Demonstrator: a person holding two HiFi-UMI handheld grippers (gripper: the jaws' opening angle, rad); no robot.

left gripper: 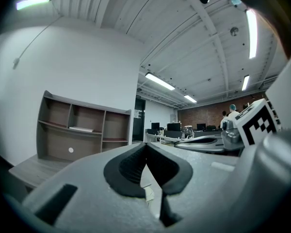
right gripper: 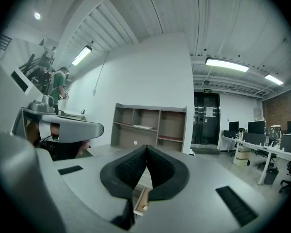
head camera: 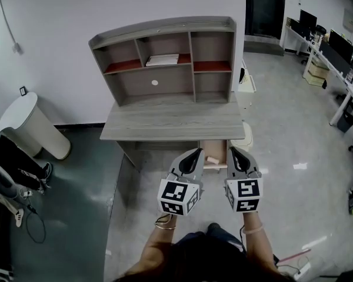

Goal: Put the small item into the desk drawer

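Pale small item (head camera: 212,159), inside open drawer (head camera: 219,148)

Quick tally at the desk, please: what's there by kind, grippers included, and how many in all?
Grey handheld grippers: 2, the left gripper and the right gripper
Grey wooden desk with shelf hutch: 1
Open light wooden drawer: 1
Small beige item in the drawer: 1
Flat white stack on a shelf: 1
Total: 6

The left gripper (head camera: 195,154) and the right gripper (head camera: 233,153) are held side by side, near each other but apart, and are pointed forward. On each, the jaws are closed tip to tip. Behind them, both forearms are stretched out.
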